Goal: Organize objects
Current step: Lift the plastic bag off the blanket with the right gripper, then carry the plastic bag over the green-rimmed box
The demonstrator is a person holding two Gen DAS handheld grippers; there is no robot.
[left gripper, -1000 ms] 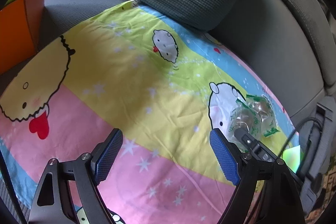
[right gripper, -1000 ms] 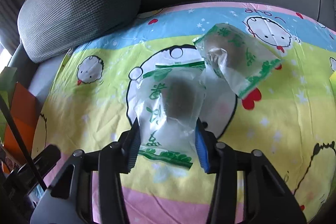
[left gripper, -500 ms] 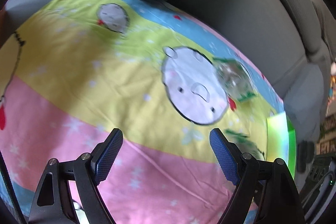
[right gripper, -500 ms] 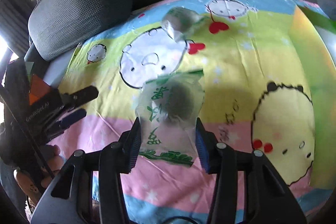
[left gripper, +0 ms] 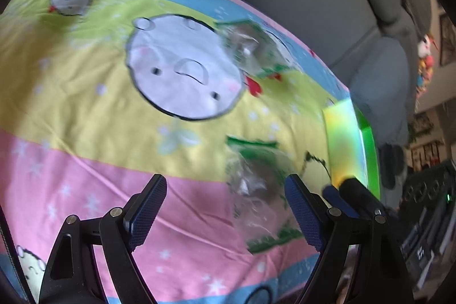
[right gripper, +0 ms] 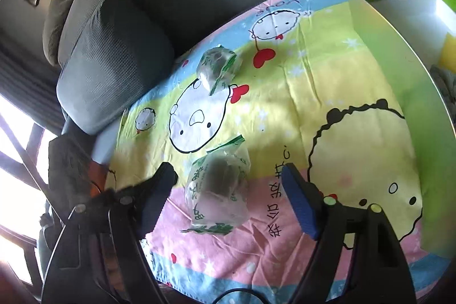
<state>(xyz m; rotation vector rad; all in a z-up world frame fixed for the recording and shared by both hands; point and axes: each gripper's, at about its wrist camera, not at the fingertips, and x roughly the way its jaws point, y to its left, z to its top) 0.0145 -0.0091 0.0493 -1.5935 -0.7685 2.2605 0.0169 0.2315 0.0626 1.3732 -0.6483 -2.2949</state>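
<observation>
Since the earlier frame, right gripper [right gripper: 228, 193] has let go of the near snack packet [right gripper: 218, 187]; jaws opening, pads now clear of it on both sides; packet lies between them on the cartoon bedsheet [right gripper: 327, 93], across the pink and yellow bands; second snack packet [right gripper: 218, 66] well ahead of this gripper, at the big white cartoon face; green box [right gripper: 399, 53] off to its right; grey cushion [right gripper: 114, 61] ahead-left. Left gripper [left gripper: 225, 207] spread, nothing pinched; near packet [left gripper: 256, 190] just inside its right finger; contact unclear through blur.
</observation>
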